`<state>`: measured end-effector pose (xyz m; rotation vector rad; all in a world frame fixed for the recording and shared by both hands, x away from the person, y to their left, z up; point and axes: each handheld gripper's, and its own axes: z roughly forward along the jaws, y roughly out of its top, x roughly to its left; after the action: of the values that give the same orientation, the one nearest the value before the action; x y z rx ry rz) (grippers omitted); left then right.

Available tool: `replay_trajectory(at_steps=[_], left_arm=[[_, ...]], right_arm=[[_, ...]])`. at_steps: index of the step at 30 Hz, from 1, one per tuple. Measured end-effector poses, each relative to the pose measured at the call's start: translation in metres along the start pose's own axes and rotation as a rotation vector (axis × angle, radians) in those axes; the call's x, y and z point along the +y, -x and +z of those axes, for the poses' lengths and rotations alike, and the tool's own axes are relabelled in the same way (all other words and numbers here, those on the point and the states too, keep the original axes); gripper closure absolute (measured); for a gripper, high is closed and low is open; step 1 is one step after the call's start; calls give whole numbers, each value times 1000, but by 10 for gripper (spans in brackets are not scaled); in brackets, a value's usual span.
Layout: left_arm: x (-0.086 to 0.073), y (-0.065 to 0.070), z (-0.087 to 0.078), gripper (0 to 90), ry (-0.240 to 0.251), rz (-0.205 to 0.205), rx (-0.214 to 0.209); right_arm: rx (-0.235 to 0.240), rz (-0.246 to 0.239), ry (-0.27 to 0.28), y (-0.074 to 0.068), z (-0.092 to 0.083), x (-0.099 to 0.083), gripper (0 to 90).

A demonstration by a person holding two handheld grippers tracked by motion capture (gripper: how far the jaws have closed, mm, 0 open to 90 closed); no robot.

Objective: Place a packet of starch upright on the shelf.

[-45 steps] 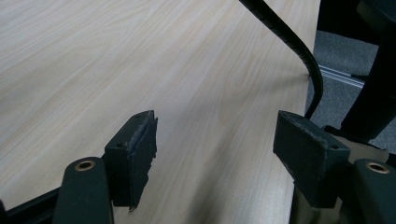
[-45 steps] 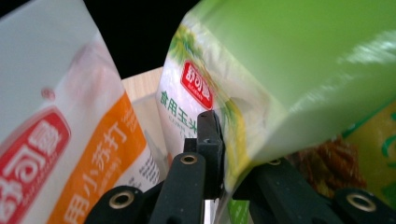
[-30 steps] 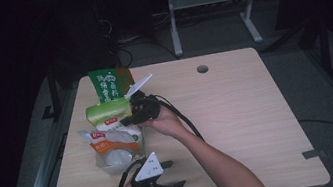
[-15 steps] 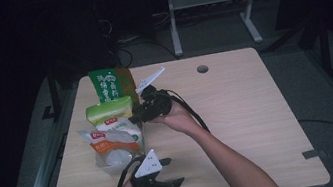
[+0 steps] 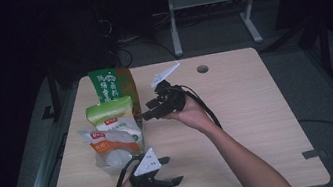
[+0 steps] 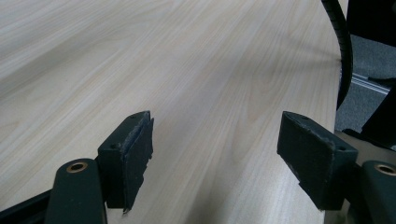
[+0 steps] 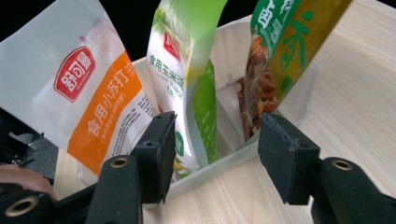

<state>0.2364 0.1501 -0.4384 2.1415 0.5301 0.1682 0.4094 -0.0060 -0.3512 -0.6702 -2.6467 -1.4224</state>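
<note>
Partly hidden behind its neighbours, the pale green and white standing pouch (image 7: 187,88) has its foot sunk in the clear plastic bin (image 7: 224,161); its top is cut off in the right gripper view. It stands upright, long axis vertical, near the tabletop's (image 5: 260,124) left edge, between a white and orange pouch (image 7: 88,93) and a dark green pouch of nuts (image 7: 275,51). The right gripper (image 7: 212,154), its jaws just opening, clasps nothing; the left gripper (image 6: 215,158) gapes over bare wood by the near edge.

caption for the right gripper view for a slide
Right gripper, jaws apart and just opened, faces three upright pouches in a clear bin: orange-white, light green, dark green.
</note>
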Motion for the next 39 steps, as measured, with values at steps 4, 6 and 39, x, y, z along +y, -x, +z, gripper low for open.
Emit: replay_trajectory(at_steps=[4, 6, 39], left_arm=[[0, 0, 0, 263, -5, 5, 0], [0, 0, 0, 263, -5, 3, 1], [-1, -6, 0, 261, 6, -16, 3]], right_arm=[[-18, -6, 0, 3, -8, -2, 439], [-25, 1, -2, 4, -11, -4, 426], [-104, 58, -3, 23, -59, -34, 346]])
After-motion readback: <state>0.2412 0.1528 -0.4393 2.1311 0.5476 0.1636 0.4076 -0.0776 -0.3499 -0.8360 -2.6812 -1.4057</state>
